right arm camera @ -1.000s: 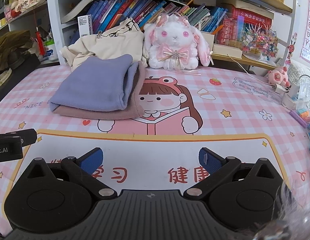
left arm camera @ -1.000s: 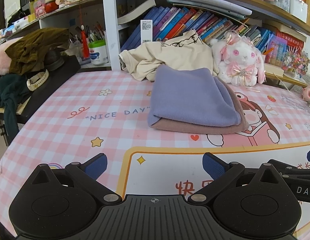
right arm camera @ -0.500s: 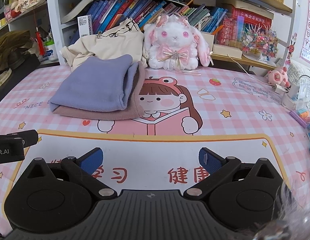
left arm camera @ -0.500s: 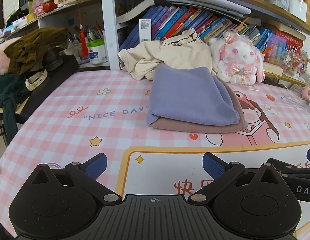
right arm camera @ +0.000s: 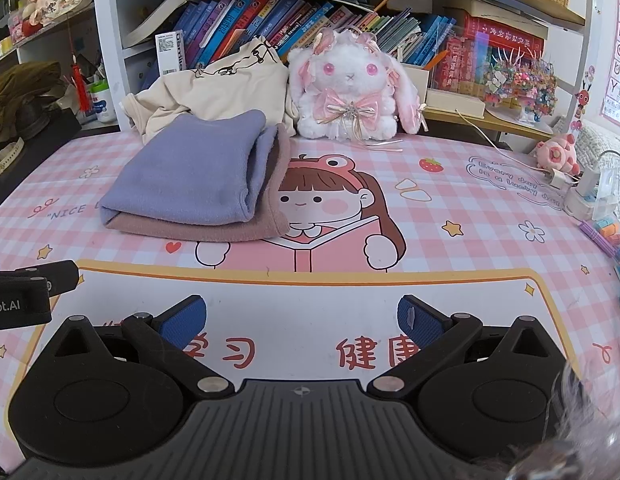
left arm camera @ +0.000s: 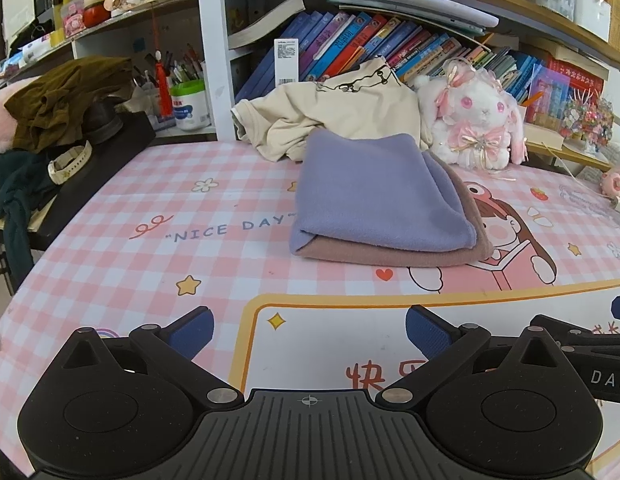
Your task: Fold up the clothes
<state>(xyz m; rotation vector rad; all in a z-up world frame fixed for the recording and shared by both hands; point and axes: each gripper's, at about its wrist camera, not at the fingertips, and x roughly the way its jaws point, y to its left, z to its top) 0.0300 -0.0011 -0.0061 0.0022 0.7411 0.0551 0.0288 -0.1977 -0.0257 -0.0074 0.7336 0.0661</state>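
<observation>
A folded lavender garment (left arm camera: 374, 192) (right arm camera: 194, 176) lies on top of a folded mauve-brown one (left arm camera: 390, 256) (right arm camera: 238, 230) on the pink checked mat. Behind them a cream garment (left arm camera: 342, 116) (right arm camera: 214, 88) sits crumpled against the books. My left gripper (left arm camera: 308, 330) hovers open over the mat's near white panel, well short of the stack, nothing between its blue pads. My right gripper (right arm camera: 302, 318) is likewise open and empty, to the right of the left one, whose body shows at the left edge of the right wrist view.
A white plush rabbit (left arm camera: 474, 120) (right arm camera: 354, 92) sits right of the cream garment. Bookshelves (left arm camera: 370, 44) back the table. Olive and dark green clothes (left arm camera: 58, 100) and a watch pile at the left. A charger and small items (right arm camera: 590, 196) crowd the right edge.
The left gripper has drifted slightly, shifting the stack a little left in its view. The right gripper's view is unchanged. Both stay open.
</observation>
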